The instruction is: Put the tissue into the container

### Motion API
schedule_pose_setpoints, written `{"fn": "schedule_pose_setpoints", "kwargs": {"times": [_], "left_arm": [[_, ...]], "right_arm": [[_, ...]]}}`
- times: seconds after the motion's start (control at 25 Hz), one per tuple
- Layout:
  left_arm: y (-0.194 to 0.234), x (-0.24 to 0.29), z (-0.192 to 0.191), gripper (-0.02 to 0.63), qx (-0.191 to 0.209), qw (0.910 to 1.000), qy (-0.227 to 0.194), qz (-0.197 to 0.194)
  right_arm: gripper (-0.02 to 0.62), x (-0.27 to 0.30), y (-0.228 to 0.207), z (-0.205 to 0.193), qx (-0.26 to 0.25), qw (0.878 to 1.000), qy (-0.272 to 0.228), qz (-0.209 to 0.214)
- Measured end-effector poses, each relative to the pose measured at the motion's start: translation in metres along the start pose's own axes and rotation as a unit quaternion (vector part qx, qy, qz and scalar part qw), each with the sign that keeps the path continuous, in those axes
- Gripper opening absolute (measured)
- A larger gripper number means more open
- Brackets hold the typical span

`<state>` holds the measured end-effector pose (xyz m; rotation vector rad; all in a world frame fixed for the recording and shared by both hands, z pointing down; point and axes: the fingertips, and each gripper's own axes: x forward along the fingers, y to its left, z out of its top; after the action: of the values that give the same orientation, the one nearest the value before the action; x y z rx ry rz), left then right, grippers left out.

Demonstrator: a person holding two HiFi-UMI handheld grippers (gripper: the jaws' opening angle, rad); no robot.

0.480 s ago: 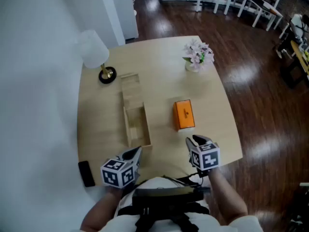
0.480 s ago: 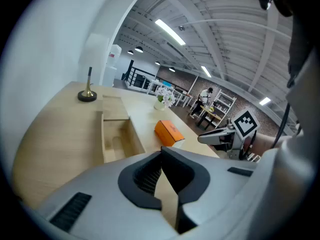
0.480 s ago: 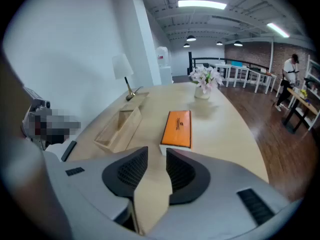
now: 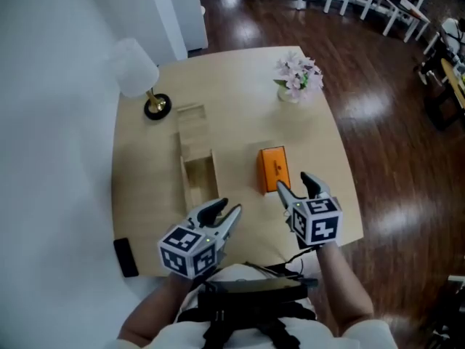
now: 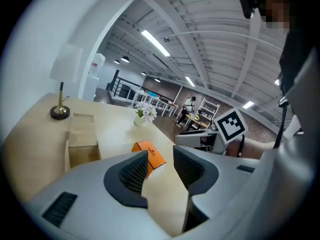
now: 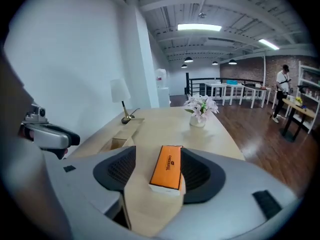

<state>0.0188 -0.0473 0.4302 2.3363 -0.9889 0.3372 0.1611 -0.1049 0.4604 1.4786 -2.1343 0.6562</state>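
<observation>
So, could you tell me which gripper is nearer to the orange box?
Right. The right gripper is at the near end of the box, jaws open; the left gripper hangs farther off to the box's left.

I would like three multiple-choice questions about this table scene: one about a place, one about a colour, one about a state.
1. In the head view, where is the box from the container?
A) to its right
B) inside it
C) to its left

2. What colour is the box top?
A) green
B) orange
C) blue

3. How is the left gripper?
A) shut on the box
B) shut, empty
C) open, empty

Answers: 1 A, the box lies on the table, right of the container. 2 B, its top is orange. 3 C, its jaws stand apart and hold nothing.
</observation>
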Motion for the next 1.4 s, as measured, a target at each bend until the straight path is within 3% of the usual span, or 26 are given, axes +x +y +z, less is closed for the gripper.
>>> {"fn": "schedule_pose_setpoints", "kwargs": {"times": [0.36, 0.84, 1.16, 1.4], "left_arm": [[-0.013, 0.040, 0.009, 0.178, 0.008, 0.9999, 0.000, -0.010], [0.008, 0.097, -0.025, 0.209, 0.004, 0.9973, 0.073, -0.009], [0.025, 0.112, -0.048, 0.209, -0.011, 0.9940, 0.109, -0.003], [0.032, 0.119, -0.056, 0.209, -0.021, 0.9925, 0.120, -0.001]], "right_arm": [[0.348, 0.045, -0.025, 0.001, 0.022, 0.999, 0.026, -0.004], [0.364, 0.128, -0.039, -0.053, 0.031, 0.991, 0.131, -0.003], [0.419, 0.154, -0.042, -0.080, 0.040, 0.986, 0.162, -0.017], [0.422, 0.167, -0.034, -0.090, 0.060, 0.983, 0.173, 0.018]]}}
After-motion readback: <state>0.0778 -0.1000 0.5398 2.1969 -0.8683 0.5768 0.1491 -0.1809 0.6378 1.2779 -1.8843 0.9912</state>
